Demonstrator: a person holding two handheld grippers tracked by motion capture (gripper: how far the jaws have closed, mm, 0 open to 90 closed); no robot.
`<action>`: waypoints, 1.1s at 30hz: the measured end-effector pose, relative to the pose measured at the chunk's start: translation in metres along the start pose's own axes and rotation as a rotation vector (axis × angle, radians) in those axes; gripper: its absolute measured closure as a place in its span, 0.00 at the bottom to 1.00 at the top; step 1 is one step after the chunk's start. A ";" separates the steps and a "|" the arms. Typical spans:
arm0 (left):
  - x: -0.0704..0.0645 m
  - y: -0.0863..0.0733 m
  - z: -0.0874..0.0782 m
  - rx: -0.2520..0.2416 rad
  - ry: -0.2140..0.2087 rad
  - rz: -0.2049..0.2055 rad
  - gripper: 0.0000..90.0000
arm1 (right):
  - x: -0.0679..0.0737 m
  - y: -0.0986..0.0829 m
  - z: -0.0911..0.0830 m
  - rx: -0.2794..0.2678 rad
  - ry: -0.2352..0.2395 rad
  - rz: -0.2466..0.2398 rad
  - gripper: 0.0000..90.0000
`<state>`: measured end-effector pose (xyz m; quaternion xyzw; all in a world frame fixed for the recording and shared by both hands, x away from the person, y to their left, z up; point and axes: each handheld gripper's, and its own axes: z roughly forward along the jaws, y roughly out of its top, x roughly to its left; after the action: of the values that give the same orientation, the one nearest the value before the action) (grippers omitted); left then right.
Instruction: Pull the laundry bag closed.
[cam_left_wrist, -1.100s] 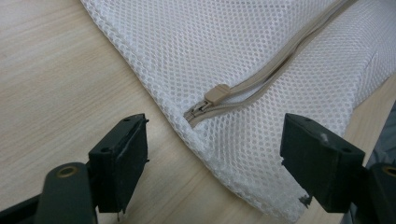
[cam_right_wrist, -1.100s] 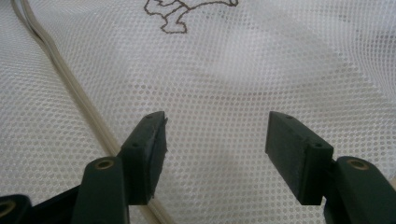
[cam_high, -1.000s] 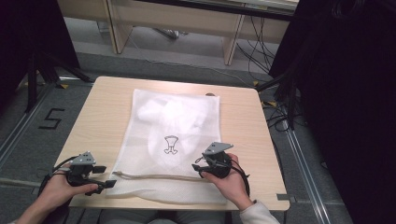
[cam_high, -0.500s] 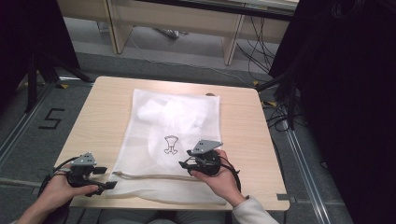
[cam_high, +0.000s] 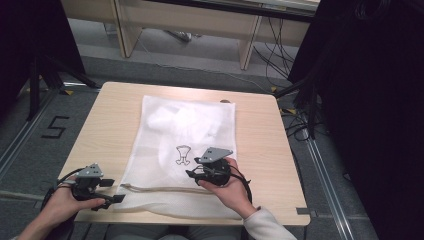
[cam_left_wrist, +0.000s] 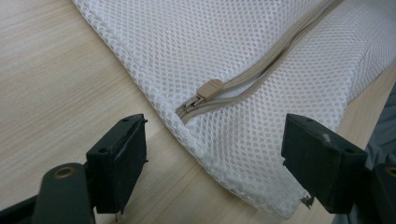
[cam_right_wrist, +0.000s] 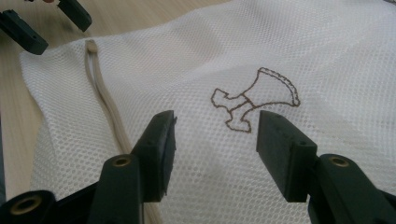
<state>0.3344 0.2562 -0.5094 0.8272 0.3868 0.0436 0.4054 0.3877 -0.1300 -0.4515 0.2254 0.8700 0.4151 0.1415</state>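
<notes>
We see a light wooden table (cam_high: 100, 125) with a white mesh laundry bag (cam_high: 185, 130) spread flat across its middle, reaching from the far side to the near edge. A small brown embroidered emblem (cam_high: 183, 154) sits near the bag's centre, and a beige zipper (cam_high: 165, 188) runs across the bag close to the near edge, its pull (cam_left_wrist: 208, 88) at the bag's left corner.

Our left gripper (cam_high: 111, 191) rests on the table just beside that corner, jaws spread wide with the zipper pull between and ahead of them, holding nothing. Our right gripper (cam_high: 196, 171) hovers over the bag just beside the emblem, jaws likewise apart and empty.

Around the table we see grey floor with a "5" (cam_high: 52, 128) taped on it at the left, wooden furniture legs (cam_high: 248, 45) beyond, cables (cam_high: 270, 55) trailing, and black curtains (cam_high: 370, 110) on the right.
</notes>
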 end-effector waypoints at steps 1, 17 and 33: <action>0.000 0.000 0.000 -0.005 0.001 -0.004 0.24 | 0.000 0.000 0.000 0.002 -0.003 0.007 0.53; -0.001 -0.001 0.001 -0.016 0.008 -0.002 0.24 | 0.004 0.005 0.005 -0.014 0.017 -0.006 0.56; -0.001 -0.001 0.002 -0.009 0.000 -0.005 0.23 | 0.027 0.043 0.046 0.016 0.098 -0.053 0.64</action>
<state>0.3337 0.2545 -0.5111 0.8243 0.3884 0.0443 0.4094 0.3963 -0.0622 -0.4473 0.1829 0.8849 0.4146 0.1080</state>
